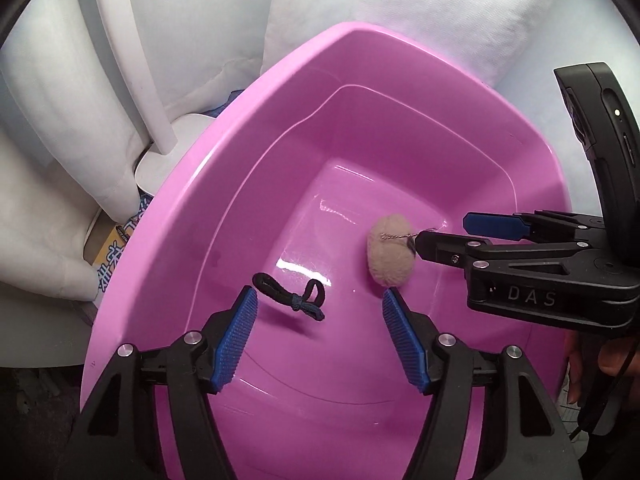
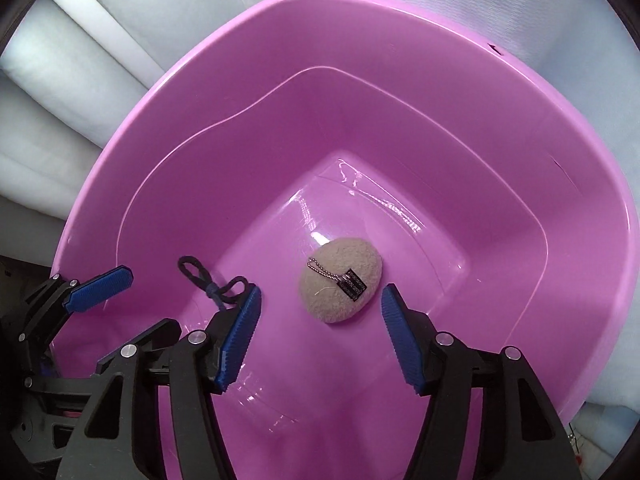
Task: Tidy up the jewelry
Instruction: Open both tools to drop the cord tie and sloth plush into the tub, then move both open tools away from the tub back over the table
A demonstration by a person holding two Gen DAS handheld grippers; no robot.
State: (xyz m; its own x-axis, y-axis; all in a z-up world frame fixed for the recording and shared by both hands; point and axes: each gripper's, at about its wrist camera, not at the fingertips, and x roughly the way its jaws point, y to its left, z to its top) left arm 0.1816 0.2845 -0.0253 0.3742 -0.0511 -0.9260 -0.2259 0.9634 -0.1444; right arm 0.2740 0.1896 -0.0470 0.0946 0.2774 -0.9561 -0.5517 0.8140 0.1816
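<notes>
**Both items loose in pink tub, jaws wide**

Risk: the black cord looks mid-air or barely landed, so it may bounce or snag on the left gripper pads if the hand lifts sloppily. The fuzzy charm could roll on the slick tub floor.

Left gripper spread wide, gripping nothing; cord sits just ahead between its tips. Right gripper also spread wide and empty; charm with chain and tag lies between and just beyond its tips, not touching the pads.
</notes>
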